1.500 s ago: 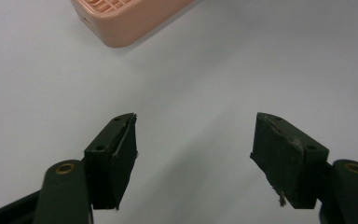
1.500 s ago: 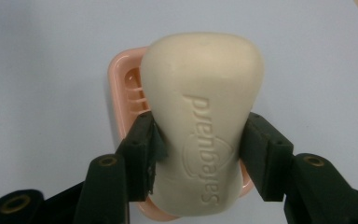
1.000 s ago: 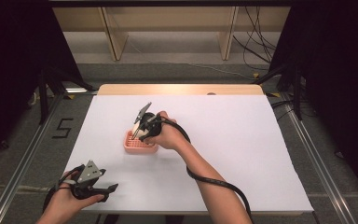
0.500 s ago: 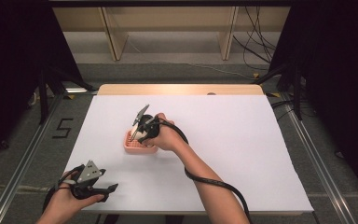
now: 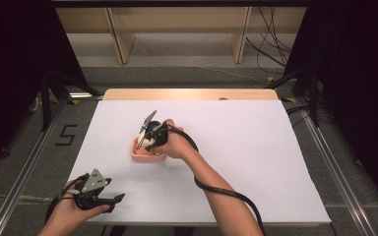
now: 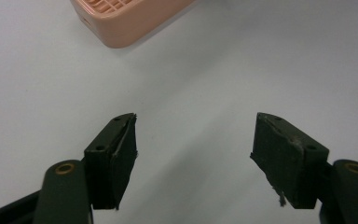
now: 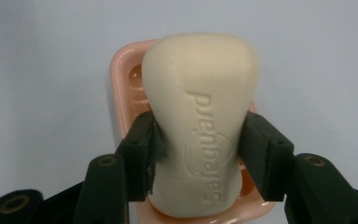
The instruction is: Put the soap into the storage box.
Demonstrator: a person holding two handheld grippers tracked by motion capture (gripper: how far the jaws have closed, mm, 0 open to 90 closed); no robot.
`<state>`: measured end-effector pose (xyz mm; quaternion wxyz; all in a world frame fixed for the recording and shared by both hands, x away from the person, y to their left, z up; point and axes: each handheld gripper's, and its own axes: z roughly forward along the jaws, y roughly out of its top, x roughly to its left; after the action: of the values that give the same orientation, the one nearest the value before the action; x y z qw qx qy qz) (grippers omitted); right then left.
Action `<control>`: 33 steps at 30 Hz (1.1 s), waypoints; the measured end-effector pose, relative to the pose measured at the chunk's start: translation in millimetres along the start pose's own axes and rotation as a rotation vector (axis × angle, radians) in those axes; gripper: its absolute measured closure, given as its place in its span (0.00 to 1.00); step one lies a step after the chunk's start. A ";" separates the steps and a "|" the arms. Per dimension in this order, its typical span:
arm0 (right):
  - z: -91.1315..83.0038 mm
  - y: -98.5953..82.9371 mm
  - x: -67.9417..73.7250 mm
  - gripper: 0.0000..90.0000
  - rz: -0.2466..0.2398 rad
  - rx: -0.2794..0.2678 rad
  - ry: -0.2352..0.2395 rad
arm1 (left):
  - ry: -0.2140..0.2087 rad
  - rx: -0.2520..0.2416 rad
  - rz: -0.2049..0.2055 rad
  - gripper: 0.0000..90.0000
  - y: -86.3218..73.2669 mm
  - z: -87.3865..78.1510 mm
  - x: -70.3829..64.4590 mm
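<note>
Nearly there: soap over the dish.
Your right gripper [image 7: 196,154] clamps the cream soap bar [image 7: 200,116] just above the pink soap dish [image 5: 146,155]; you have yet to lower and release it. Your left gripper [image 6: 193,158] rests near the table's [image 5: 256,147] front edge, jaws spread wide around nothing.

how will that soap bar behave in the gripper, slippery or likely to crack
The soap bar looks solid and stiff, so it probably won't flex or crack between the right gripper pads. Its smooth, rounded, waisted sides could let it slip if the squeeze is light. Released flat over the pink dish, it seems unlikely to roll.
</note>
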<state>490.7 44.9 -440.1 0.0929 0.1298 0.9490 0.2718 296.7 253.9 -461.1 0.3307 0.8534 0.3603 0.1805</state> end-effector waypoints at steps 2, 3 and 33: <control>0.6 0.1 0.3 0.55 -0.001 0.002 0.000 | 0.000 0.000 0.000 0.33 0.0 0.0 0.0; 0.4 0.2 0.3 0.55 0.002 -0.001 -0.002 | 0.002 0.004 0.004 0.33 0.0 0.0 0.4; -69.9 -53.4 10.9 0.43 0.065 -0.041 -0.066 | -0.010 0.038 0.045 0.34 0.0 -0.1 2.1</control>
<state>452.6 -30.0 -411.8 0.1181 0.1673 0.9350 0.2897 298.1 255.5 -460.9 0.3123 0.8681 0.3428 0.1769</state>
